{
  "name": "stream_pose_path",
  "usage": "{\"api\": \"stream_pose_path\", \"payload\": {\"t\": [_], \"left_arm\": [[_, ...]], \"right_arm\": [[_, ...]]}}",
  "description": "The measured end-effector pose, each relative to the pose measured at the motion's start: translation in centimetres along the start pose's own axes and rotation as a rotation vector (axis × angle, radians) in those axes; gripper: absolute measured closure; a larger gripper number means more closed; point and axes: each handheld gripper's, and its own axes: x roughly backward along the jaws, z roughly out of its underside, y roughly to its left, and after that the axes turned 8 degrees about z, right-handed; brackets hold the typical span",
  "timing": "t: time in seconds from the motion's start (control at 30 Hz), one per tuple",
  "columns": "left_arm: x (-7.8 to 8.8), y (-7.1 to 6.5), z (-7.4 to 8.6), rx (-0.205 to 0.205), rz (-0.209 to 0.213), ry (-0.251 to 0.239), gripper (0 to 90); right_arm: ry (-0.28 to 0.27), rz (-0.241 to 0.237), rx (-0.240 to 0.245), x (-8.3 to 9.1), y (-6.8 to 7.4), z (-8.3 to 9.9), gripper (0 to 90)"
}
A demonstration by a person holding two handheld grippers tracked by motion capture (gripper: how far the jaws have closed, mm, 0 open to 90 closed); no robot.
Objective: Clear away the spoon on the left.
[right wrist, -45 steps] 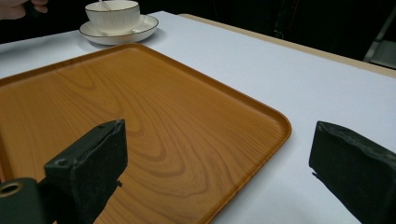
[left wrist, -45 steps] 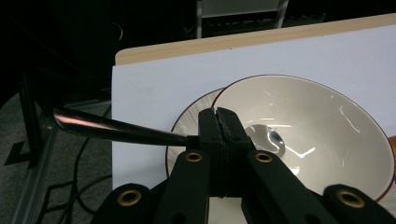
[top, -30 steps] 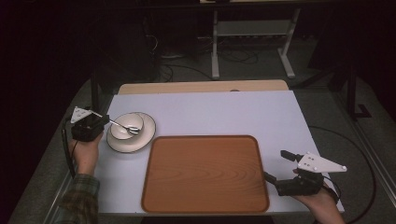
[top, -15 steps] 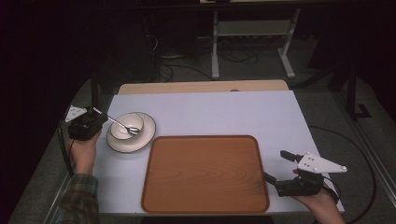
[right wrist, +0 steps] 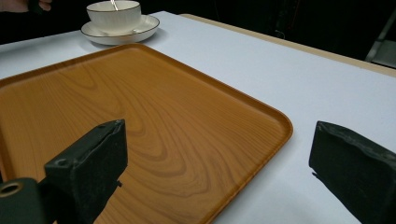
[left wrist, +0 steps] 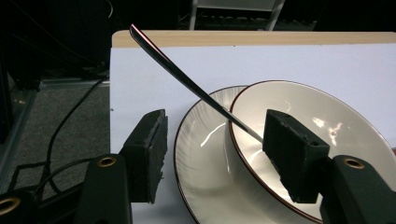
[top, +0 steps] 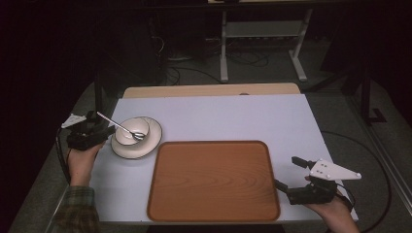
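Showing one cup point(top: 132, 132) on one saucer point(top: 151, 140) that held one spoon point(top: 119, 126); one tray point(top: 213, 180) lay bare; left claw point(left wrist: 215, 144) and right claw point(right wrist: 219, 168) were released.

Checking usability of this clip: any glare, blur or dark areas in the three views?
High view: room beyond the table is nearly black. Left gripper view: bright highlights on the bowl and saucer, with the spoon handle sharp. Right gripper view: near jaws soft, tray grain clear.

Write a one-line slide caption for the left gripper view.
Open left gripper faces a spoon leaning in a bowl on a saucer.
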Motion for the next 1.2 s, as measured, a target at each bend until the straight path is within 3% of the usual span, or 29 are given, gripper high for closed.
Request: {"api": "stream_pose_path", "payload": {"t": [0.1,0.23,0.43,0.53,0.67,0.93,1.2], "left_arm": [[-0.4,0.3,-0.1,0.010,0.006,-0.005,38.5],[-1.0,0.6,-0.4,-0.006,0.007,0.002,38.0],[-2.4,1.0,-0.3,0.038,0.023,-0.023,38.2],[-2.9,0.9,-0.2,0.058,0.041,-0.042,42.5],[-3.1,0.6,-0.2,0.046,0.028,-0.037,44.5],[-3.1,0.8,0.2,0.056,0.050,-0.034,55.3],[-3.4,0.6,0.3,0.036,0.060,-0.030,63.3]], "right_arm": [[0.000,0.003,-0.002,0.0,0.0,0.0,3.8],[-0.001,0.004,-0.003,0.0,0.0,-0.1,3.8],[-0.003,0.004,0.000,0.0,-0.1,-0.1,3.8],[-0.004,0.003,0.001,0.0,-0.1,-0.1,3.8],[-0.003,0.001,-0.001,0.1,-0.1,0.0,3.8],[0.001,-0.004,0.006,0.0,0.1,0.0,3.8],[0.001,-0.002,0.003,0.0,0.0,0.0,3.8]]}}
